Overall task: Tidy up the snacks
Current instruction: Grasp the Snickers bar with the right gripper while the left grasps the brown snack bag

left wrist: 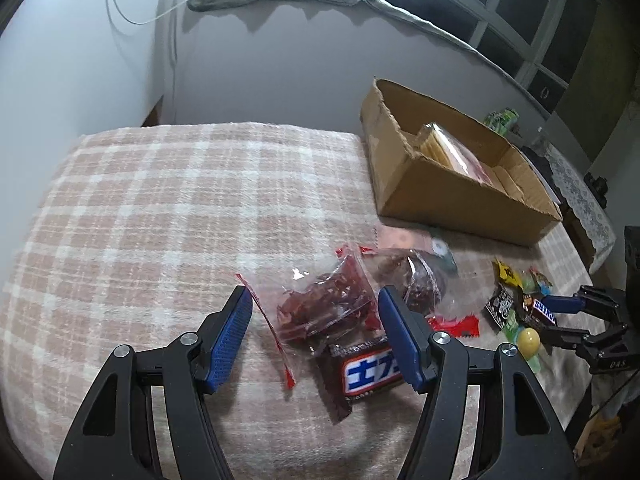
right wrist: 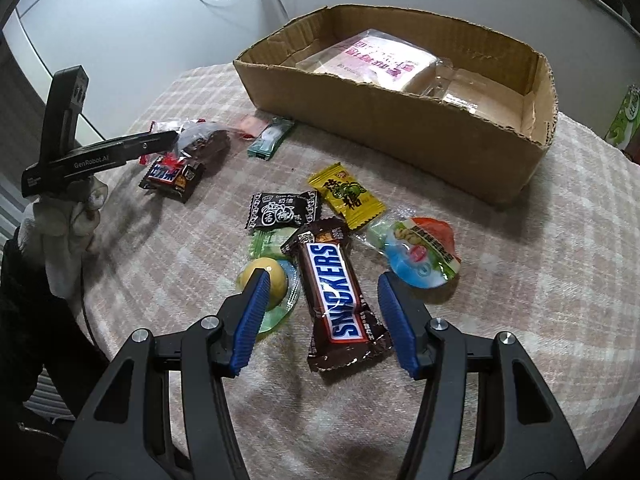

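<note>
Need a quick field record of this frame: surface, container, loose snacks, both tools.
surface: plaid blanket
container: open cardboard box, far side of blanket
in box: pink-labelled clear packet
left tool: open, over clear bag of dark red snacks; small Snickers lies just below it
right tool: open, straddling large Snickers bar, pads not touching
loose nearby: yellow candy, black candy, jelly cup, yellow ball, teal packet
</note>
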`<state>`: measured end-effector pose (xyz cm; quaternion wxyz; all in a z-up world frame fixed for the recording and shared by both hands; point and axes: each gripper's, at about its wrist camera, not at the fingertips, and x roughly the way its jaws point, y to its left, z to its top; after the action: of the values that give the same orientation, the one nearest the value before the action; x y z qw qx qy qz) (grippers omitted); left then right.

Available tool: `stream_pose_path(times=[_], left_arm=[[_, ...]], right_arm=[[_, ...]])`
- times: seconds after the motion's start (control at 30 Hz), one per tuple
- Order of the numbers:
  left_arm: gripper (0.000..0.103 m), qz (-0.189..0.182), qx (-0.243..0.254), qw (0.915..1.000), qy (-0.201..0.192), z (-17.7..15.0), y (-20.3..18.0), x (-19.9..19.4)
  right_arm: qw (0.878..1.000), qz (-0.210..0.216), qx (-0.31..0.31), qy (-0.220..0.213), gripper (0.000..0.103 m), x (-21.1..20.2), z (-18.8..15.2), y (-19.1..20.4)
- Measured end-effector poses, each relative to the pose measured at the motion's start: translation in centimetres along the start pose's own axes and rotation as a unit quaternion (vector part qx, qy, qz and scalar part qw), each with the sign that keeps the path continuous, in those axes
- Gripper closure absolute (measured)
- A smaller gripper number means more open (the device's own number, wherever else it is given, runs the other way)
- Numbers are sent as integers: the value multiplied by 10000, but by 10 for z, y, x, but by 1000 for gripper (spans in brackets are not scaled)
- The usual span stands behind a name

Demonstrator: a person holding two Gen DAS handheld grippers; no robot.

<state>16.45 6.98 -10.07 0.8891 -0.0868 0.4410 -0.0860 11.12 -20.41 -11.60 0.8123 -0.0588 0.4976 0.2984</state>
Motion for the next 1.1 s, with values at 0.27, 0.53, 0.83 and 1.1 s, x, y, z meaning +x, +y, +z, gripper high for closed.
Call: stream_pose_path(times=[0.27,0.53,0.83,1.1], left_arm=[[48,-91,34,9999,-46,2,-3,-1],[56,-111,102,9998,-99,1,-6,-1],[63,-146,77,9996,-209,-1,-3,-7],[66,-413,-47,9990,-166,1,-2,0]], right_arm=[[9999,-69,-12,99,56,1,-3,-3],[9998,-110,-75,132,73,9,0,0],[9998,-165,-91,75,73,4,-4,1],[9993,-266,-200,158,73,10,1,6]])
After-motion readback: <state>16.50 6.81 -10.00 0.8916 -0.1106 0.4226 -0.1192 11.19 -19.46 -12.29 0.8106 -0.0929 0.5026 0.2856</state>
